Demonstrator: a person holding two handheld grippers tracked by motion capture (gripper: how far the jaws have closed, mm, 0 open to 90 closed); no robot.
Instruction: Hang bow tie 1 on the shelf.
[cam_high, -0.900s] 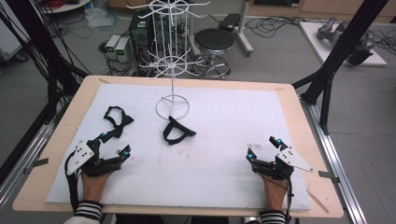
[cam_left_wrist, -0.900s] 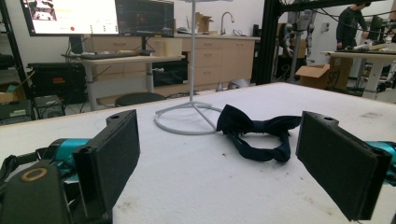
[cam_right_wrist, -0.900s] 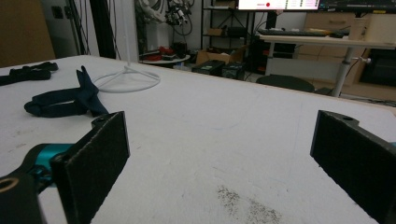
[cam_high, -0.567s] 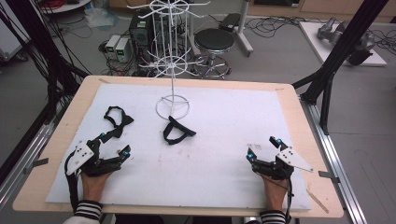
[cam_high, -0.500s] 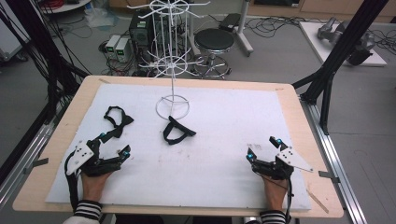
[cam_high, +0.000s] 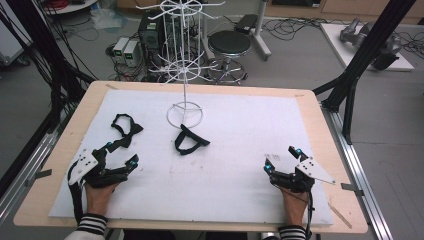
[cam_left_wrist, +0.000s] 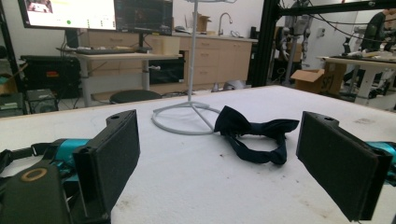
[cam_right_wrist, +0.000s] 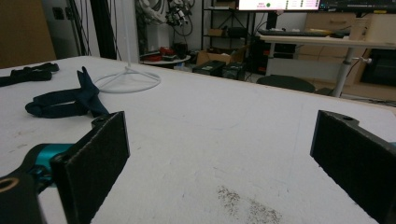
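Note:
Two dark bow ties lie on the white mat (cam_high: 235, 140). One bow tie (cam_high: 190, 141) rests just in front of the white wire stand's ring base (cam_high: 185, 114); it lies ahead of my left jaws as bow tie (cam_left_wrist: 254, 133) and far left as bow tie (cam_right_wrist: 70, 100). The second bow tie (cam_high: 124, 131) lies at the left, just beyond my left gripper (cam_high: 120, 156). That gripper rests near the front left corner, open, nothing between its pads (cam_left_wrist: 109, 156). My right gripper (cam_high: 282, 160) rests at the front right, open and empty, pads (cam_right_wrist: 95, 165) wide apart.
The tall white wire rack (cam_high: 182, 45) rises from the ring base at the mat's far middle. The wooden table edge (cam_high: 320, 130) frames the mat. Black frame posts (cam_high: 360, 55) stand at the far corners. A stool (cam_high: 229, 47) and cables sit on the floor behind.

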